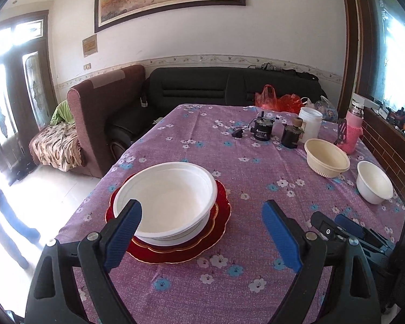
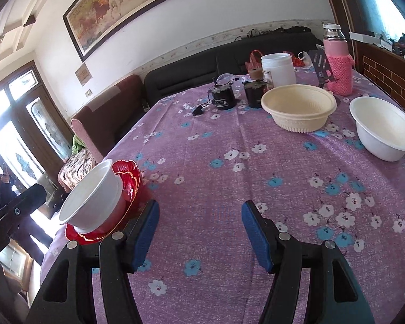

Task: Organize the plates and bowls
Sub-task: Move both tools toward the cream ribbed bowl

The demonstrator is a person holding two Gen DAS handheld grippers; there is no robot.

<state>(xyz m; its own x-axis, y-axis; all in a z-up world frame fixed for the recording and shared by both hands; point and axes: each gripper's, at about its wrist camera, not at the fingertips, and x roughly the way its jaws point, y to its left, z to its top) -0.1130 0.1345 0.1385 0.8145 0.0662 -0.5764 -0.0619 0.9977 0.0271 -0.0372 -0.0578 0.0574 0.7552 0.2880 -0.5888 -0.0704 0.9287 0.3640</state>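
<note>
Both tongs, the left gripper [image 1: 201, 232] and the right gripper [image 2: 199, 232], hung open and empty; the cream bowl [image 2: 299, 110], upper right, wanted gripping by its rim and nesting onto the white bowl [image 1: 166, 202] at centre.

Both wrist views look down-forward, low over the table [image 1: 175, 291]; both share the stacked white bowl [image 1: 167, 202].

The tablecloth [image 2: 224, 140] is woven cloth, matt and slightly rough, printed with flowers; the red plates [image 1: 216, 232] look glossy, gilt-edged; the large white bowl [image 1: 170, 202] on them is smooth, matt plastic or foam; the cream bowl [image 2: 299, 108] is matt with a ribbed base; the pink bottle sleeve [image 2: 340, 73] is knitted yarn.
</note>
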